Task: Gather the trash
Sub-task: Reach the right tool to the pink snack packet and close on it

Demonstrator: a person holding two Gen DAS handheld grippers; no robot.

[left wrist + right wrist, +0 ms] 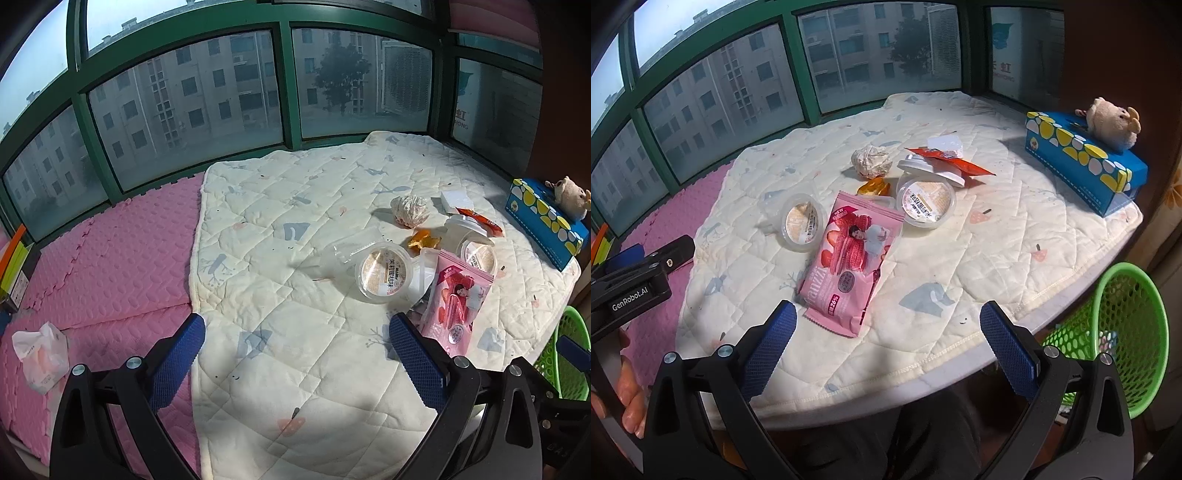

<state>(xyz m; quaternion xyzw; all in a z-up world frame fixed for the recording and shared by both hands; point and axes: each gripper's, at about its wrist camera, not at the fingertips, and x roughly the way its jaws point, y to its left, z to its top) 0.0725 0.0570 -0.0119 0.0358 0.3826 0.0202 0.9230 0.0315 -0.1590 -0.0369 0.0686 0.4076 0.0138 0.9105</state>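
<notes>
- Mostly gathered mid-quilt: pink snack bag [847, 258] lying flat on the cream quilt [960, 266], nearest the front edge, one corner overlapping a clear cup.
- Left of the bag, clear plastic cup [801, 221] tipped on its side, printed seal facing the camera.
- Right of the bag, second sealed cup [925, 201], likewise on its side; white lid [936, 168] just behind it.
- Across the lid, red wrapper [956, 160]; white paper scrap [947, 144] beyond that.
- Behind the bag, small amber wrapper [873, 186], and farther back a crumpled paper ball [870, 160].
- Off to the left on the pink foam mat [110, 266], well apart from the rest: loose white plastic bag [40, 356].
- Below the ledge at the right, green mesh basket [1123, 332], tilted, mouth toward the camera.
- At the far right corner of the quilt, blue tissue box [1086, 162] with a small plush toy [1112, 123] sitting on top.
- Right gripper [888, 321]: blue pads spread wide, nothing between them, hovering over the quilt's front edge, pink bag just ahead.
- Left gripper [297, 325]: pads equally wide apart and empty, poised above the quilt near its seam with the mat; held by a hand [626, 387] seen at the right camera's lower left.
- Behind everything, green-framed window [284, 85] with apartment blocks outside.
</notes>
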